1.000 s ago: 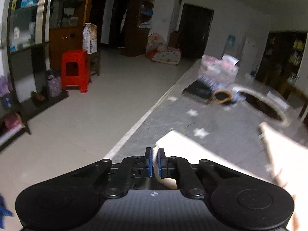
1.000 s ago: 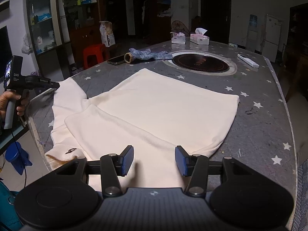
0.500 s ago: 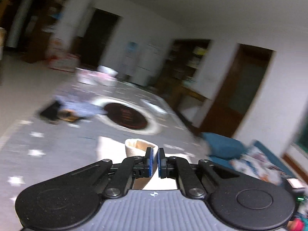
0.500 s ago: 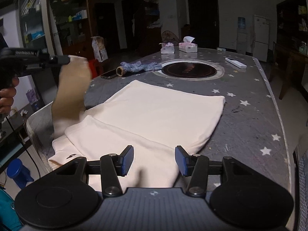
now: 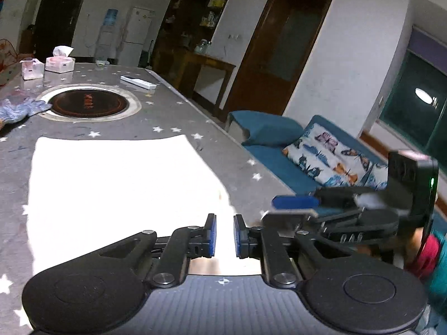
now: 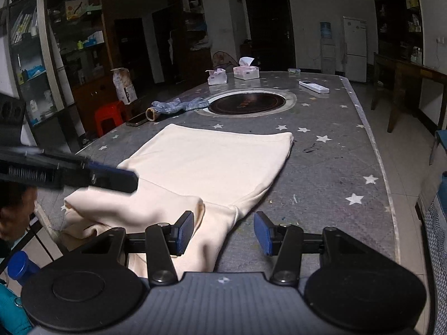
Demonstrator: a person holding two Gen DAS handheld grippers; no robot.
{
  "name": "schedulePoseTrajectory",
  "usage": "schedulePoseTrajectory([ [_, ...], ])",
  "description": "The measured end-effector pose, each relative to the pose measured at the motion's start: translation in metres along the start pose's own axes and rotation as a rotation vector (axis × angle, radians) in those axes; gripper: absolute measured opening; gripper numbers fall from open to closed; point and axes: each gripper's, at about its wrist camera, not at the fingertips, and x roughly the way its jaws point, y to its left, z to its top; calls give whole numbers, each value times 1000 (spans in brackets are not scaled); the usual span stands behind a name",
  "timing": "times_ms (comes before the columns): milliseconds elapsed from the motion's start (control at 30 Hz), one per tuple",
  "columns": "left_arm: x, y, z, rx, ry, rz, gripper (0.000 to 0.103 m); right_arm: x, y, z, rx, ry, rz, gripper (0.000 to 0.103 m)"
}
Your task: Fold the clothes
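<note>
A cream sweatshirt (image 6: 212, 162) lies flat on the grey star-patterned table (image 6: 335, 167), with one sleeve folded across its near part. In the left wrist view the same garment (image 5: 111, 181) fills the space under my left gripper (image 5: 224, 234). Its jaws are opening, a narrow gap shows between the blue pads, and the cloth lies below them, not pinched. From the right wrist view the left gripper (image 6: 131, 178) hovers over the garment's left side. My right gripper (image 6: 223, 233) stands open over the near hem, empty; it also shows as the right gripper (image 5: 279, 209) in the left view.
A round inset hob (image 6: 247, 102) sits mid-table, with a blue-grey cloth (image 6: 178, 105) and a phone (image 6: 137, 119) to its left. Tissue boxes (image 6: 245, 71) and a white remote (image 6: 313, 86) lie beyond. A red stool (image 6: 110, 117) stands left, a blue sofa (image 5: 279, 150) right.
My left gripper has swung from the table's left edge across over the garment, carrying the sleeve onto it, and its pads have parted. The right gripper has shifted slightly.
</note>
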Motion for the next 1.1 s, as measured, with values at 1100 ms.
schedulePoseTrajectory([
  [1100,-68,24,-44,313,85,107,47,38,57,0,-283,126,126,30],
])
